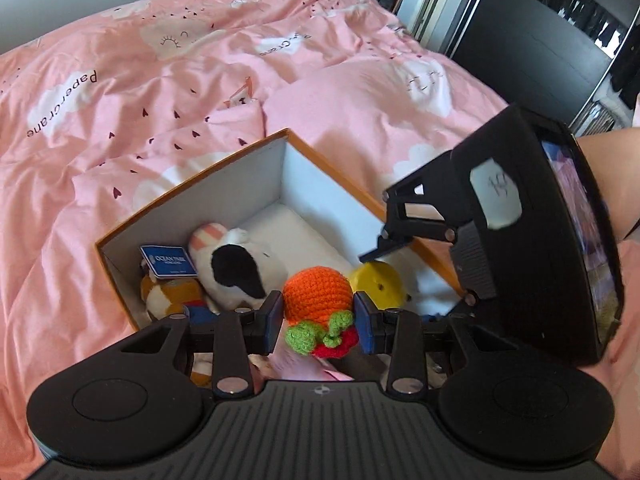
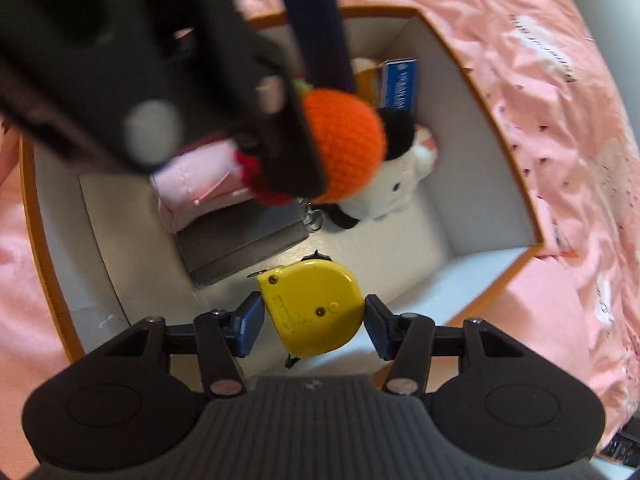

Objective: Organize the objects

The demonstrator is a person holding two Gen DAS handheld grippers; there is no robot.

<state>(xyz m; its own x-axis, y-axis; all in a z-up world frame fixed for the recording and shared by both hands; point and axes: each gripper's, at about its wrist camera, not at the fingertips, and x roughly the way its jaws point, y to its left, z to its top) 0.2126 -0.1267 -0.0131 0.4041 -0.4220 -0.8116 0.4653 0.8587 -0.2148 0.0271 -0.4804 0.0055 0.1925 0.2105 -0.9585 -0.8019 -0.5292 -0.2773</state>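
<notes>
Two toys are in hand at once, both over the orange-rimmed box (image 1: 224,168) on the pink duvet (image 1: 120,120).

Left wrist view: left gripper (image 1: 318,316) is clamped on the crochet orange fruit (image 1: 318,288), blue pads pressing both sides, green leaves and a red bit hanging below. It hangs over the box's near end. Inside the box: black-and-white plush (image 1: 236,272), a brown-and-white plush (image 1: 168,292) w/ a blue tag (image 1: 168,264), white floor bare toward the far corner. Right gripper's body (image 1: 520,232) crowds in from the right, v. close, w/ the yellow tape measure (image 1: 380,280) under it.

Right wrist view: right gripper (image 2: 312,320) is clamped on the tape measure, pads tight on its flanks, over the box's open floor. Left gripper looms blurred up top, fruit beside the plush (image 2: 384,184). Also inside: pink padded item (image 2: 192,184) and grey case (image 2: 240,244).

Step, as I read it: dropping items into the box. Next calls for lowering each a bit, then parting the jaws over bare floor. Main obstacle: the two grippers nearly overlap, so one prob. should release first; the grey case takes up the floor near the tape measure.
</notes>
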